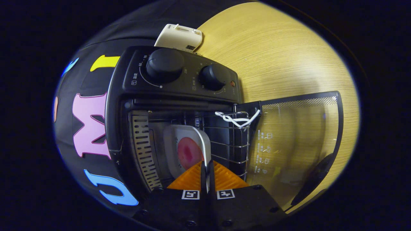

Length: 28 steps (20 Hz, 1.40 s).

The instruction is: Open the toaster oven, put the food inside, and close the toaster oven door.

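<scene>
Wooden table (273, 48) behind open toaster oven (179, 96); fingers (192, 176) clamped on plate (205, 144) rim, edge-on inside.

One toaster oven (173, 106), with two knobs (164, 65) up top and one glass door (298, 144) hanging open. One white plate (188, 147) in there, one pink piece of food (189, 153) on it. One wire rack (229, 141). Two orange fingers (189, 178). One white box (179, 38) behind.
</scene>
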### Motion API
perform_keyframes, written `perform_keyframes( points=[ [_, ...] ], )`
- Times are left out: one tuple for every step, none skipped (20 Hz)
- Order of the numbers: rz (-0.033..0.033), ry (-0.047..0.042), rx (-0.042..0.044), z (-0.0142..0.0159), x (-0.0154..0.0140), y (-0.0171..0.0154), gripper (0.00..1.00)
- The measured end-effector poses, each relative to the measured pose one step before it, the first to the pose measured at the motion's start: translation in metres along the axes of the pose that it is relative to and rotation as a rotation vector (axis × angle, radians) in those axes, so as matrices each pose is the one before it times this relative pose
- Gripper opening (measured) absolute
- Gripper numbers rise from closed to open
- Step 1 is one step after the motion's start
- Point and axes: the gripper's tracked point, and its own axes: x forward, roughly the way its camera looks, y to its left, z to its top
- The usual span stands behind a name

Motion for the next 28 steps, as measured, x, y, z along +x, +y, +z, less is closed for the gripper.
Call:
perform_keyframes(
  points=[
    [0.00497,0.00653,0.00028,0.00084,0.00028,0.00038,0.05],
    [0.00810,0.00606,-0.00853,-0.00018,-0.00166,0.00047,0.07],
    [0.00163,0.00644,-0.01242,0.00070,-0.00376,-0.00101,0.07],
    [0.00807,0.00848,-0.01057,0.00100,-0.00406,0.00151,0.12],
    [0.01555,0.01309,-0.00723,0.00198,-0.00579,0.00098,0.13],
    [0.00976,0.01420,-0.00702,-0.00189,-0.00296,0.00247,0.26],
    [0.00360,0.02452,-0.00501,-0.00391,-0.00630,0.00098,0.36],
    [0.00669,0.02353,-0.00569,-0.00440,-0.00768,0.00217,0.55],
    [-0.00487,0.02526,-0.01852,-0.00475,-0.00797,-0.00032,0.65],
    [0.00449,0.01682,-0.01986,-0.00434,-0.00946,0.00116,0.85],
    [-0.00072,0.01627,-0.03600,-0.00360,-0.01029,-0.00004,0.90],
    [0.00523,0.02771,-0.03340,-0.00879,-0.01364,0.00030,0.97],
    [-0.00335,0.03300,-0.04286,-0.00834,-0.01353,-0.00073,0.97],
    [-0.00510,0.02233,-0.03962,-0.00735,-0.01449,-0.00297,0.97],
    [-0.01212,0.01054,-0.05817,-0.00510,-0.01175,-0.00421,0.97],
    [-0.01461,0.02255,-0.08680,-0.00944,-0.01266,-0.00620,0.97],
    [-0.00347,0.01174,-0.10260,-0.00642,-0.01086,-0.00497,0.98],
    [-0.00701,0.00079,-0.10390,-0.00520,-0.01015,-0.00354,0.98],
    [-0.01429,-0.00087,-0.09625,-0.00411,-0.00804,-0.00690,0.98],
    [-0.02938,-0.00235,-0.09420,-0.00510,-0.00638,-0.01012,0.98],
    [-0.04106,0.01427,-0.10579,-0.00607,-0.00187,-0.01323,0.98],
    [-0.04633,0.00543,-0.11549,-0.00662,-0.00439,-0.01263,0.98],
    [-0.04451,0.01202,-0.13168,-0.00755,-0.00032,-0.01228,0.98],
    [-0.04414,0.01559,-0.13501,-0.00831,0.00286,-0.00969,0.98],
    [-0.00948,0.01234,-0.11479,-0.00914,0.00464,-0.00173,0.98],
    [-0.00765,0.02631,-0.09596,-0.01174,0.00789,0.00252,0.98],
    [-0.00383,0.02789,-0.06732,-0.01035,0.00755,0.00172,0.99],
    [-0.01520,0.03186,-0.04202,-0.01183,0.00545,0.00001,0.99]
  ],
)
